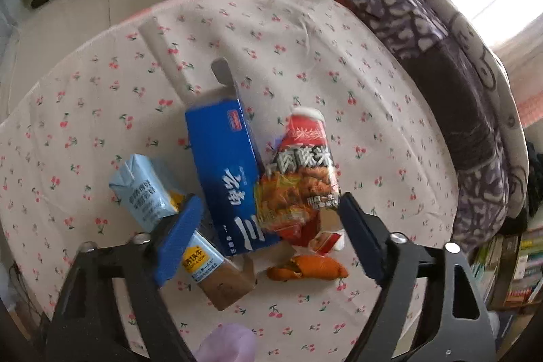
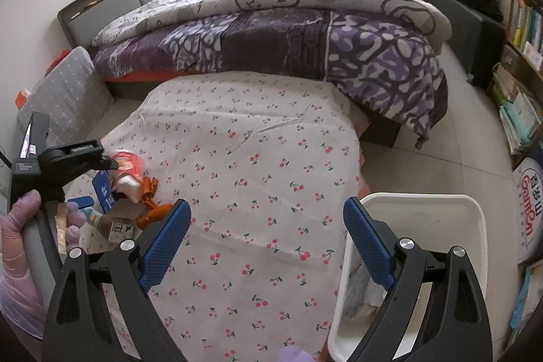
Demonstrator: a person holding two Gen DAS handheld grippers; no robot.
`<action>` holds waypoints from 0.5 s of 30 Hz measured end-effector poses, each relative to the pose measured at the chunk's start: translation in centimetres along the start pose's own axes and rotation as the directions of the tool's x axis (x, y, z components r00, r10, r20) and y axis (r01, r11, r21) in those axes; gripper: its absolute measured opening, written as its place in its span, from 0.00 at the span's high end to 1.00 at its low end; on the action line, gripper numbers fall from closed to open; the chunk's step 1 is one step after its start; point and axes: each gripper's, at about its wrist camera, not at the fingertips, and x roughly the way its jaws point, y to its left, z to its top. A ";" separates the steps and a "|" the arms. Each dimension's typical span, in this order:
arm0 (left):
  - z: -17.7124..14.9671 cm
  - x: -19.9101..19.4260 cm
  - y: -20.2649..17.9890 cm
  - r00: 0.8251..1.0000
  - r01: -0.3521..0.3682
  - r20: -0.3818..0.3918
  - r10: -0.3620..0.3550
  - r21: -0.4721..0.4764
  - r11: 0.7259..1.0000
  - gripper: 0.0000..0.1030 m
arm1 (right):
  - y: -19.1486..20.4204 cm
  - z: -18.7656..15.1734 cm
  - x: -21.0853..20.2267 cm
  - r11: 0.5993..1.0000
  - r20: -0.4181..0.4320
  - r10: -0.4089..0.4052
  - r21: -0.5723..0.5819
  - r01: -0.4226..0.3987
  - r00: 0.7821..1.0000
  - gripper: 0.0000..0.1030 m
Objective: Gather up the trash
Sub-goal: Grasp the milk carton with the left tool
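1. Left gripper (image 1: 268, 226): fingers spread, grasping nothing, poised over the litter heap near the left edge of the cherry-print tablecloth (image 1: 305, 63).
2. Tall blue cardboard carton (image 1: 225, 172): judged light, stiff, crushable; best pinched across its narrow sides.
3. Red crinkled foil snack bag (image 1: 300, 178): judged limp, slippery.
4. Right gripper (image 2: 266, 243): released, empty, beside white plastic bin (image 2: 420, 202) at the cloth's right edge.

Both tools (image 1: 268, 226) (image 2: 266, 240) wide apart
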 end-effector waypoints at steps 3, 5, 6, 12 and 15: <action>-0.1 -0.6 -0.3 0.999 0.032 0.019 -0.034 0.069 0.997 0.62 | 0.4 -0.2 0.4 1.000 -0.017 0.008 -0.001 -0.008 1.000 0.14; -0.2 -1.3 -0.2 0.998 0.059 0.029 -0.062 0.099 0.993 0.79 | 0.7 -0.4 0.7 1.000 -0.029 0.016 0.000 -0.016 0.999 0.14; -0.2 -1.6 -0.1 0.996 0.078 0.025 -0.081 0.101 0.992 0.83 | 0.8 -0.4 0.8 1.000 -0.032 0.018 0.000 -0.018 0.999 0.14; -0.4 -3.5 1.2 0.993 0.112 0.027 -0.116 0.108 0.988 0.85 | 1.6 -1.0 1.1 1.000 -0.047 0.025 -0.007 -0.025 0.999 0.14; -0.1 -4.5 2.0 0.996 0.084 0.032 -0.087 0.077 0.993 0.63 | 1.8 -1.2 0.9 0.999 -0.041 0.025 -0.021 -0.026 0.999 0.14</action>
